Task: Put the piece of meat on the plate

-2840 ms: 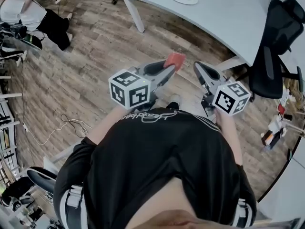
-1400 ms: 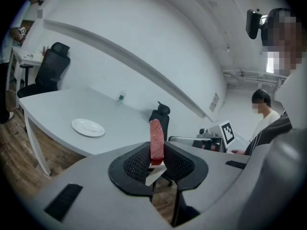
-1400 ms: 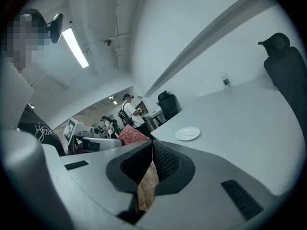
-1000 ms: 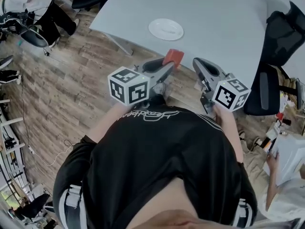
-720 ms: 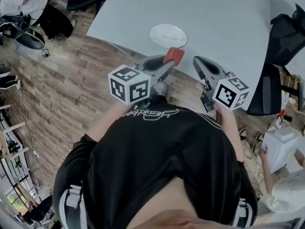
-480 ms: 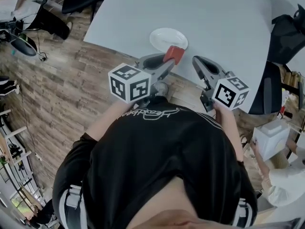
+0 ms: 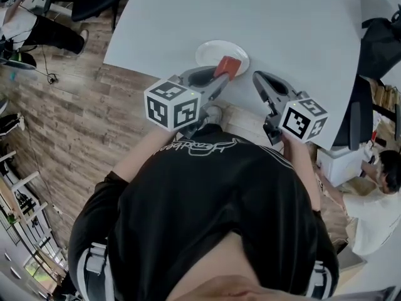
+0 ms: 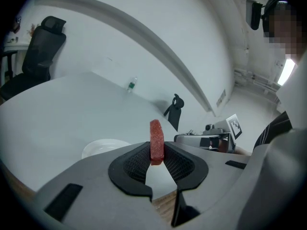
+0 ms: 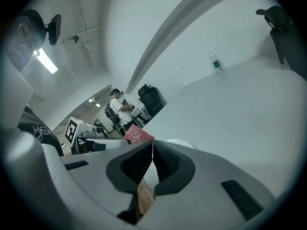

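A red slab of meat (image 7: 227,64) (image 8: 156,141) stands on edge between the pads of my left gripper (image 7: 219,75) (image 8: 156,157), which is shut on it. The meat hangs over the near rim of a round white plate (image 7: 212,52) (image 8: 103,148) that sits close to the front edge of the grey table (image 7: 276,24). My right gripper (image 7: 258,80) (image 9: 152,150) floats to the right of the plate above the table's edge; its jaws are together with nothing between them. The right gripper view shows the meat (image 9: 138,134) and the plate (image 9: 180,143) to the left.
A black office chair (image 7: 376,49) stands at the table's right side. A small bottle (image 8: 130,86) sits at the far end of the table. A person (image 7: 376,199) crouches by a white box on the wood floor (image 7: 69,130) at right. Black chairs crowd the top left.
Both grippers have moved forward from over the floor to the table's front edge. The meat, still gripped, now hangs over the plate's near rim. The person at right has shifted.
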Tool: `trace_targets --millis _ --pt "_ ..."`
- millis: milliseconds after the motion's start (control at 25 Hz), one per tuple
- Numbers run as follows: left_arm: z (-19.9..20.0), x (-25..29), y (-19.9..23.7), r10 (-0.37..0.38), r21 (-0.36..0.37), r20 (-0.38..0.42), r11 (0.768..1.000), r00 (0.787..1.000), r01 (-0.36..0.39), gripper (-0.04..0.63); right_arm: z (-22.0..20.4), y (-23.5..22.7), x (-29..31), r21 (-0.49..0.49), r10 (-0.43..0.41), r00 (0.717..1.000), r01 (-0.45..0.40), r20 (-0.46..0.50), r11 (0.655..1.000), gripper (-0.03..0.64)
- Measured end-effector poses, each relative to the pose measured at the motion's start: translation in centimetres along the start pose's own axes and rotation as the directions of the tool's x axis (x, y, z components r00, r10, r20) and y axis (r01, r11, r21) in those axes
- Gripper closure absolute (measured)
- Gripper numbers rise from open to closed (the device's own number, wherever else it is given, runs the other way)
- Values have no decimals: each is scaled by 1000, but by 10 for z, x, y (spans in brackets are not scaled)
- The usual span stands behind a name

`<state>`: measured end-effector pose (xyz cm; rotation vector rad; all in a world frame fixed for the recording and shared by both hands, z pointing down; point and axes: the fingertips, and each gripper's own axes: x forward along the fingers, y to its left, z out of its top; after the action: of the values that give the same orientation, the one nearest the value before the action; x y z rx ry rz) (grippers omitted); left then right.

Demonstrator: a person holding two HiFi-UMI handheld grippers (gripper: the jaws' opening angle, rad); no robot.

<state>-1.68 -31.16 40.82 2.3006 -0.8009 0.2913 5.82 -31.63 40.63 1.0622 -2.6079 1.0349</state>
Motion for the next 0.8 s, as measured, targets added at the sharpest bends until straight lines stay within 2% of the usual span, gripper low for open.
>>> trace_targets --millis 520,800 --pt "-16 33 43 9 -7 -110 1000 994 -10 509 -9 -31 26 54 -50 998 51 -34 997 607" --pt "-40 52 61 16 10 -162 1000 987 -14 509 -22 -47 32 80 -65 996 70 -55 994 607"
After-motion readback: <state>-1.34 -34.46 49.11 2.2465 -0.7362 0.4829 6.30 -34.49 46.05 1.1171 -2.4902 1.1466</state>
